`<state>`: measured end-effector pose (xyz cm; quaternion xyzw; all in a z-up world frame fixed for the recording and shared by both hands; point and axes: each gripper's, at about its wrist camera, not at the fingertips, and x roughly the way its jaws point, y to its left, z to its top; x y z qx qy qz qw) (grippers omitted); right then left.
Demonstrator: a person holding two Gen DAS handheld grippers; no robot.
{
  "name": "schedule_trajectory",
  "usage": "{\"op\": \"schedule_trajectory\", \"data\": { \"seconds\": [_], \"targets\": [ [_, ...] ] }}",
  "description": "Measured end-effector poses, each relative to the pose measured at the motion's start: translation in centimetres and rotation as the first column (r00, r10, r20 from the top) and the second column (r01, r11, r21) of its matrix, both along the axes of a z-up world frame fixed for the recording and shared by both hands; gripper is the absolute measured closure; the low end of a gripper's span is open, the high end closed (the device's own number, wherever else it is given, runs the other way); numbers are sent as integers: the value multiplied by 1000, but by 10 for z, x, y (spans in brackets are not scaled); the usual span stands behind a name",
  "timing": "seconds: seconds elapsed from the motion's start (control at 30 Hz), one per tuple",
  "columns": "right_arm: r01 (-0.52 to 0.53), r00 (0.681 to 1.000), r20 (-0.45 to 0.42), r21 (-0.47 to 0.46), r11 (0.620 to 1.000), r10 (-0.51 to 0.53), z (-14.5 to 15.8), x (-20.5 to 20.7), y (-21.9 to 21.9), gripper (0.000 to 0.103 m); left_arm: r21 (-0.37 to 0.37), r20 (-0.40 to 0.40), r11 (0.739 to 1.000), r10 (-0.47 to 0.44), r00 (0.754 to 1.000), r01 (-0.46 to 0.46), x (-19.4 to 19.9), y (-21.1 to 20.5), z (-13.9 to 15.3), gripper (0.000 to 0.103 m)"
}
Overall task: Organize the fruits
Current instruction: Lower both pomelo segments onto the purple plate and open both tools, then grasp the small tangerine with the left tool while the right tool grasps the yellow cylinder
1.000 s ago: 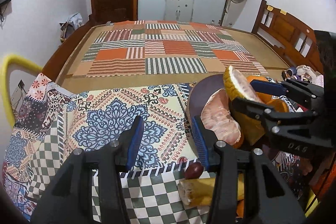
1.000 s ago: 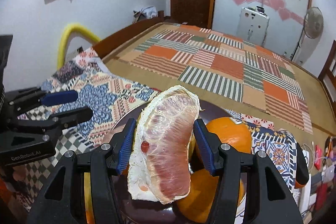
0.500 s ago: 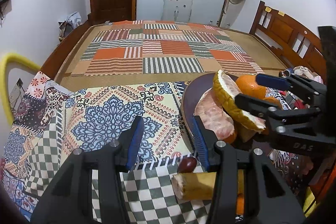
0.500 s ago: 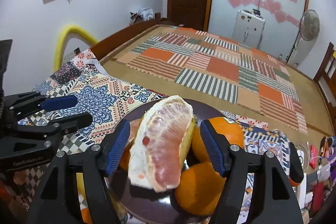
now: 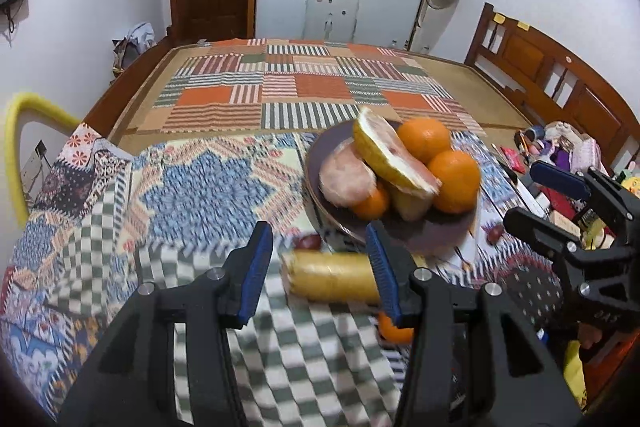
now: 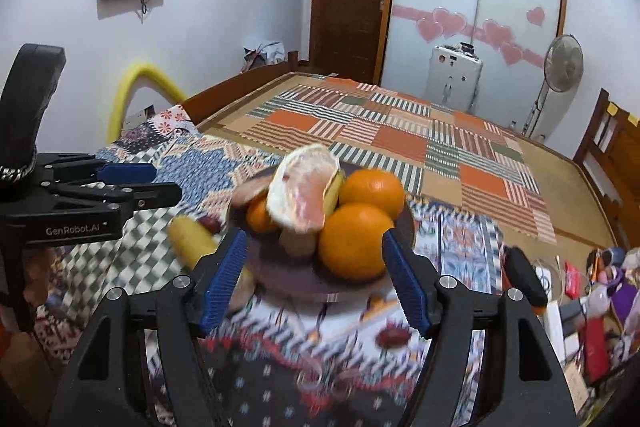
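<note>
A dark plate (image 6: pixel 328 289) on the patterned cloth holds a peeled pomelo wedge (image 6: pixel 302 189), a second pomelo piece (image 5: pixel 346 177), two large oranges (image 6: pixel 354 241) (image 6: pixel 372 189) and a small orange (image 6: pixel 258 215). My right gripper (image 6: pixel 314 247) is open just in front of the plate, with nothing between its fingers. My left gripper (image 5: pixel 318 247) is open to the plate's left, above a banana (image 5: pixel 332 277) lying on the checked cloth and not touching it. A small dark red fruit (image 5: pixel 310 241) lies beside the banana, and another (image 6: pixel 390 337) lies in front of the plate.
One more orange (image 5: pixel 394 331) lies on the cloth near the left gripper's right finger. Small clutter (image 6: pixel 592 291) crowds the table's right end. A bed with a striped patchwork cover (image 5: pixel 296 95) lies beyond the table. A yellow chair back (image 5: pixel 16 155) stands at the left.
My right gripper opened and let go of the pomelo wedge, which now rests on the plate. Both grippers have drawn back from the plate, so more of the banana shows.
</note>
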<state>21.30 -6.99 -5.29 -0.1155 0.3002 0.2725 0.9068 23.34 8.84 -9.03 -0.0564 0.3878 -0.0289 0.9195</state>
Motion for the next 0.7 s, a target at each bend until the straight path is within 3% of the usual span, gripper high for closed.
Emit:
{"op": "schedule_trajectory", "data": {
  "seconds": [0.3,0.7],
  "targets": [
    [13,999,-36,-8,1000,-14,-23,-25,-20,36,9,-56,999,-50,997,50,-29,-37,-25,51],
    [32,997,-72,-3,999,-32,-42,-31,-39,36,-28,-113,997,-76,991,74,-19,-63,-62,53]
  ]
}}
